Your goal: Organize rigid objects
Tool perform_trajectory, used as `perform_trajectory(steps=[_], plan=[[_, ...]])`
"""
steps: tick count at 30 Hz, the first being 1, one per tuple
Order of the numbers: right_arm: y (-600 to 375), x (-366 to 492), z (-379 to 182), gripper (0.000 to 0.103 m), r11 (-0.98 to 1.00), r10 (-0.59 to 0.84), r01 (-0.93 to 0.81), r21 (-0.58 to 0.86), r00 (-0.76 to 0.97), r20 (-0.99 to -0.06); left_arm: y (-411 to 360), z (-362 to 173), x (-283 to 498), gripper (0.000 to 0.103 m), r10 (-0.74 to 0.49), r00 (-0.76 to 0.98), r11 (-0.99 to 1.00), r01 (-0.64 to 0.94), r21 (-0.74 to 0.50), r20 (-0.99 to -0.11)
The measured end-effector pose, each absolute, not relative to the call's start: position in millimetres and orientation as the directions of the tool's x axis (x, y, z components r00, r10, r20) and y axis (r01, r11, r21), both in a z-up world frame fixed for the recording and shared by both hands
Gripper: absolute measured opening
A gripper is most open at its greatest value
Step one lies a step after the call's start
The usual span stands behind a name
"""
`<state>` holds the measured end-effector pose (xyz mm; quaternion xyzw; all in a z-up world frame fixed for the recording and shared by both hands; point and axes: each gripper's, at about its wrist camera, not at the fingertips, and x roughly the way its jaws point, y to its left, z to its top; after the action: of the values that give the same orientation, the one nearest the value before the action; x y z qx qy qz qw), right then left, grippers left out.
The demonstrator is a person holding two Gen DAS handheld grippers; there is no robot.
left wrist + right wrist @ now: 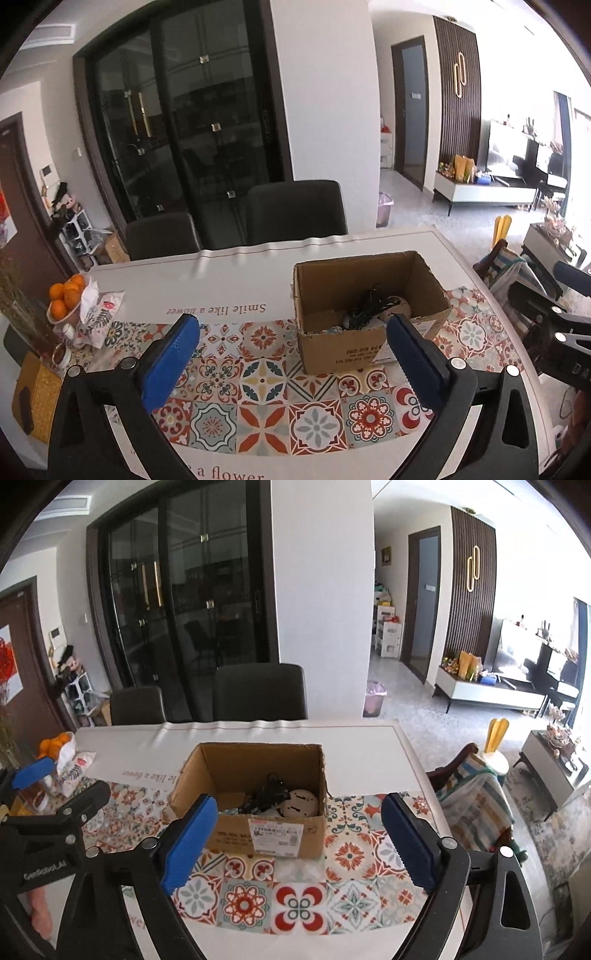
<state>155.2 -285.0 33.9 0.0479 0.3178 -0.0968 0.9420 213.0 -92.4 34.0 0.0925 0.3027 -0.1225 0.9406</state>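
An open cardboard box [369, 291] [255, 768] stands on the patterned tablecloth. Inside lie a tangled black cable [373, 304] [266, 794] and a round beige object [301, 803]; other contents are hidden by the box wall. My left gripper [293, 328] is open and empty, in front of and left of the box. My right gripper [297, 808] is open and empty, held in front of the box with its blue pads [188, 842] wide apart. The left gripper also shows in the right wrist view [55, 805] at the left edge.
A bowl of oranges [64, 297] and a patterned tissue pack [98, 314] sit at the table's left end. A yellow mat [35, 397] lies at the near left. Two dark chairs [295, 210] stand behind the table. A chair with a striped cloth [476, 794] is at the right.
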Motion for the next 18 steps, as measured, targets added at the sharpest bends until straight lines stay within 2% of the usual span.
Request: perform_trajectory(steps=[5, 18], plan=[[-278.5, 130.8, 40.3, 0.094, 0.976, -0.172, 0.218, 0.009, 0.791, -0.588, -86.6, 40.3, 189.1, 0.103, -0.146, 0.820, 0.957, 0.259, 0.131, -0.553], [-276.7, 92.6, 53.9, 0.094, 0.968, -0.186, 0.247, 0.039, 0.816, -0.548, -65.3, 56.1, 156.7, 0.103, -0.127, 0.852, 0.971, 0.211, 0.111, -0.507]])
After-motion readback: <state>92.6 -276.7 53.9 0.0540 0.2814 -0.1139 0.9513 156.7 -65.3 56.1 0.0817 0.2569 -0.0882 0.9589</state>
